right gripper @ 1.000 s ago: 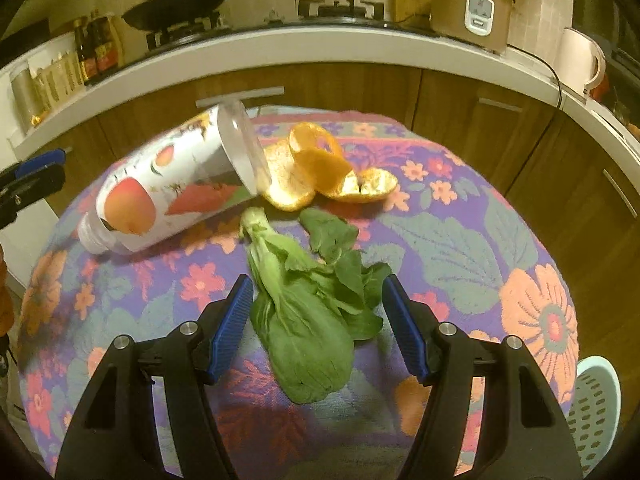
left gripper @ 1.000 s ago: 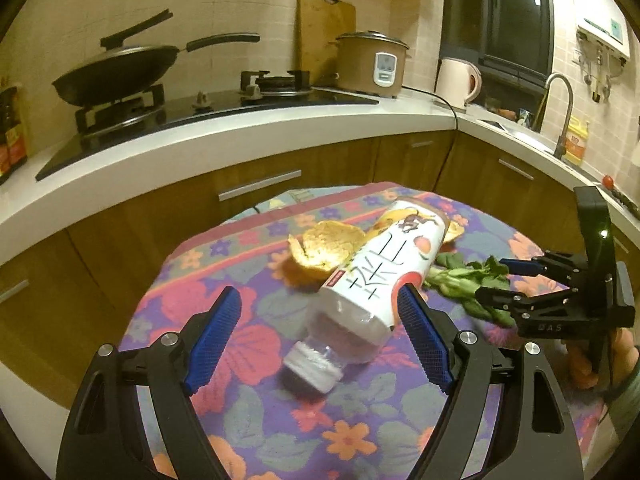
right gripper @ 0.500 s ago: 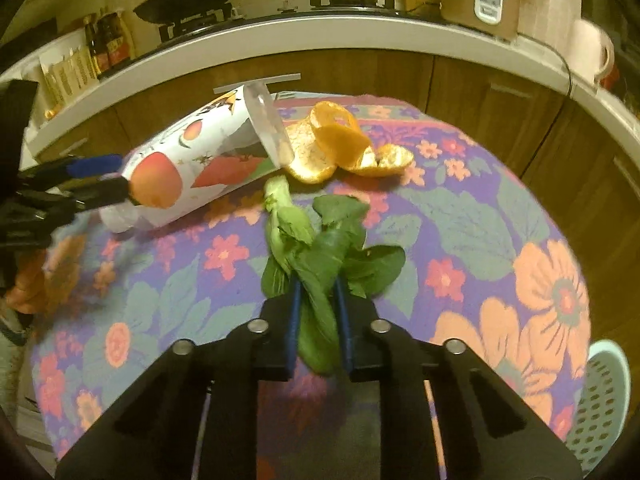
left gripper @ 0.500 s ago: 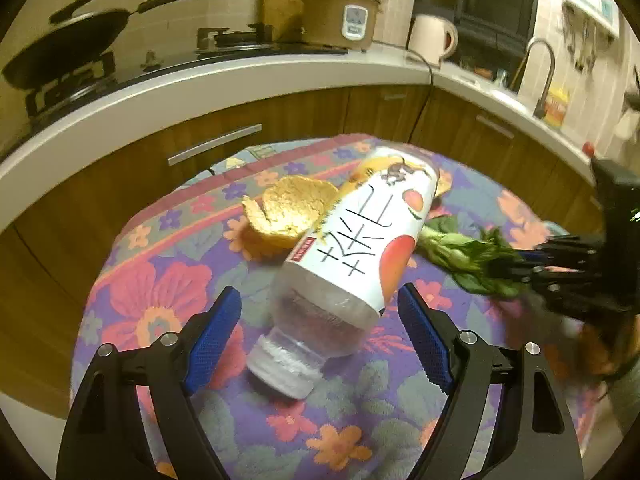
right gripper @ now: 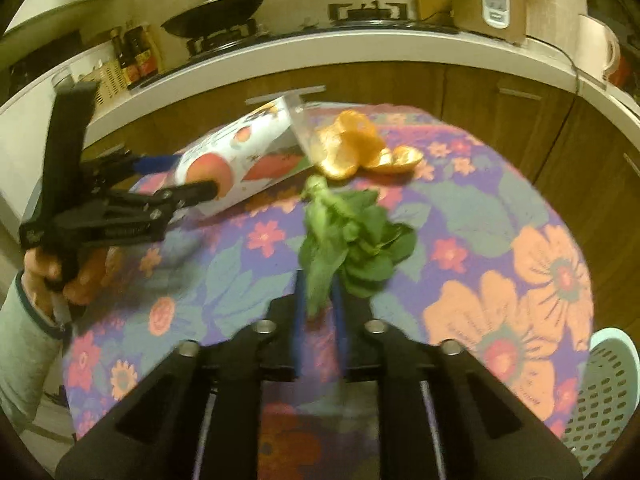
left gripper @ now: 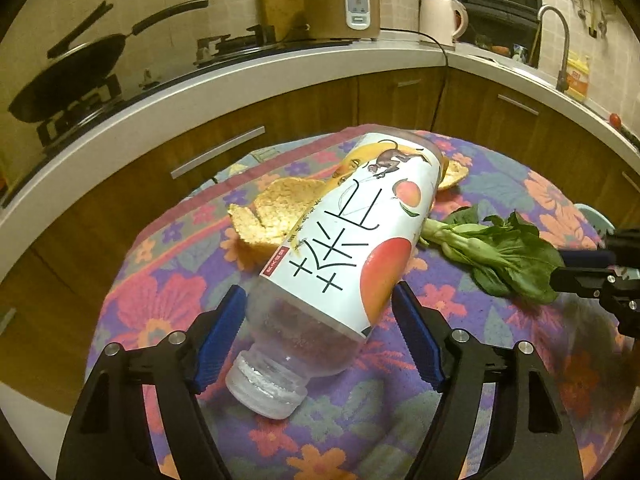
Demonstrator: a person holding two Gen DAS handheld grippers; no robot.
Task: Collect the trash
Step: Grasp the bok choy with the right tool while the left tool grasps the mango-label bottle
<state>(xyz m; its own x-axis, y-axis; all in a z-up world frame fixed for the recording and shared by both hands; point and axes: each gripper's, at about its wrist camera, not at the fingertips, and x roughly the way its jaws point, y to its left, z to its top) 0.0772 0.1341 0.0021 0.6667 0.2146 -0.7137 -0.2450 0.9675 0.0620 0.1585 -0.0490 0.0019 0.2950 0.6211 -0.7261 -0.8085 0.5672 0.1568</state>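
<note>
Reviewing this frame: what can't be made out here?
- Right wrist view: motion blur smears the greens between the opening right gripper; pad contact is unclear.
- Left wrist view: the bottle hides part of the orange peel.
- Right wrist view: the basket is cut off by the edge.

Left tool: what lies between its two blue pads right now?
The clear neck end of the lying plastic bottle sits between the left tool's pads, which are closing around it, cap toward the camera. The left wrist view shows it.
</note>
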